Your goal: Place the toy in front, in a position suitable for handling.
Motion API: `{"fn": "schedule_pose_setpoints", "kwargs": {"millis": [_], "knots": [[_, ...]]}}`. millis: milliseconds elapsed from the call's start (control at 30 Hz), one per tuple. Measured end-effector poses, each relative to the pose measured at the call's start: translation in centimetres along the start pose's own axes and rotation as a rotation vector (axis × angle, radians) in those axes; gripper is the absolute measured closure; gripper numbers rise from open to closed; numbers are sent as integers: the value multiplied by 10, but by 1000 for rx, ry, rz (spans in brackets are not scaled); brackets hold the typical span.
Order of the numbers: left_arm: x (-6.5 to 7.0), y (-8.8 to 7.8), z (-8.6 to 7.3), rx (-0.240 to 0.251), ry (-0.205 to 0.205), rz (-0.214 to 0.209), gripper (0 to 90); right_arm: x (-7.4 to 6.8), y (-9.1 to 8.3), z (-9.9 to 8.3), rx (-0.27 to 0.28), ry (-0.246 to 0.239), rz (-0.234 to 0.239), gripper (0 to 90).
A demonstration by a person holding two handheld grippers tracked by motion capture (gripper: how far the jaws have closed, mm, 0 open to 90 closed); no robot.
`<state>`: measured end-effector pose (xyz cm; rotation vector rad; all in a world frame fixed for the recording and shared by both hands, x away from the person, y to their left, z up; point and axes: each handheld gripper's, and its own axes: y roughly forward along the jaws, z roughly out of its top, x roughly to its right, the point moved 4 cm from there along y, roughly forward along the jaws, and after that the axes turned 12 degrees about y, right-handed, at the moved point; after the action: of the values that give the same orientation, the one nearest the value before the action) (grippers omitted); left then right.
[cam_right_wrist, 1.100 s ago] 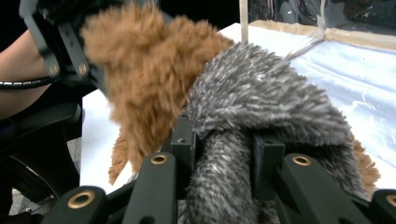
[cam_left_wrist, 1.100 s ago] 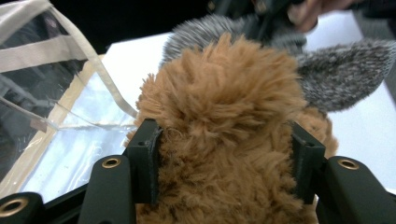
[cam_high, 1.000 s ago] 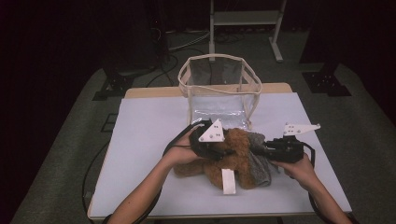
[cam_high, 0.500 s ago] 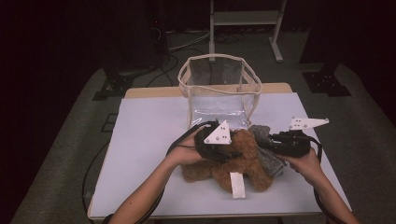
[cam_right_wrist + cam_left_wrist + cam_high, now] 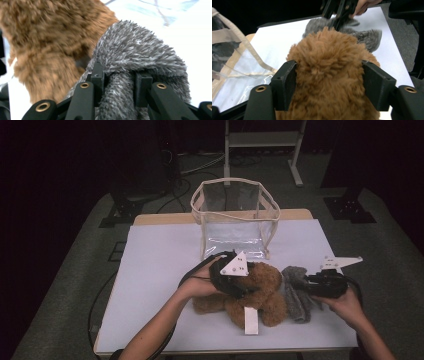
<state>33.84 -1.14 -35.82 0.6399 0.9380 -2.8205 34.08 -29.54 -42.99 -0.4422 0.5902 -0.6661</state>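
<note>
A brown plush bear point(image 5: 267, 292) lies on the white table point(image 5: 160, 270), a white tag point(image 5: 251, 320) at its front. My left gripper point(image 5: 251, 283) is on the bear. Its jaws have just been opening, and in the left gripper view point(image 5: 328, 75) the fur point(image 5: 327, 57) still bulges between both pads. A grey fuzzy cloth point(image 5: 296, 295) hangs off the bear's right side. My right gripper point(image 5: 301, 283) is shut on it. The right gripper view point(image 5: 120, 77) has a fold of grey cloth point(image 5: 140, 50) pinched between the jaws, beside the bear point(image 5: 45, 37).
A clear plastic bag point(image 5: 235, 220) with a beige rim stands open just behind the bear, and shows at the left of the left gripper view point(image 5: 232, 50). Bare table spreads left of the bear. Dark floor, cables and stand legs surround the table.
My right gripper has drawn to the right with the grey cloth, stretching it away from the bear. The left gripper has stayed on the bear with little movement.
</note>
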Motion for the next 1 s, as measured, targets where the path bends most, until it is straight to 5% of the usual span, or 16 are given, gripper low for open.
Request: {"fn": "schedule_pose_setpoints", "kwargs": {"millis": [267,400,500,633,700,1000], "knots": [[2,-32,-19,12,-42,52,219,24,-40,-35,-67,36,-127,611],[5,-48,-36,2,-73,90,166,28,-44,-47,-82,49,-146,439],[8,-57,-47,4,-93,100,133,24,-48,-42,-53,39,-135,403],[12,-68,-69,-30,-121,121,100,8,-54,-20,-8,-21,-100,342],[13,-70,-77,-27,-144,127,96,-3,-51,-10,7,-42,-45,324],[22,-75,-116,-27,-198,130,79,-57,-2,31,9,-187,146,245]]}}
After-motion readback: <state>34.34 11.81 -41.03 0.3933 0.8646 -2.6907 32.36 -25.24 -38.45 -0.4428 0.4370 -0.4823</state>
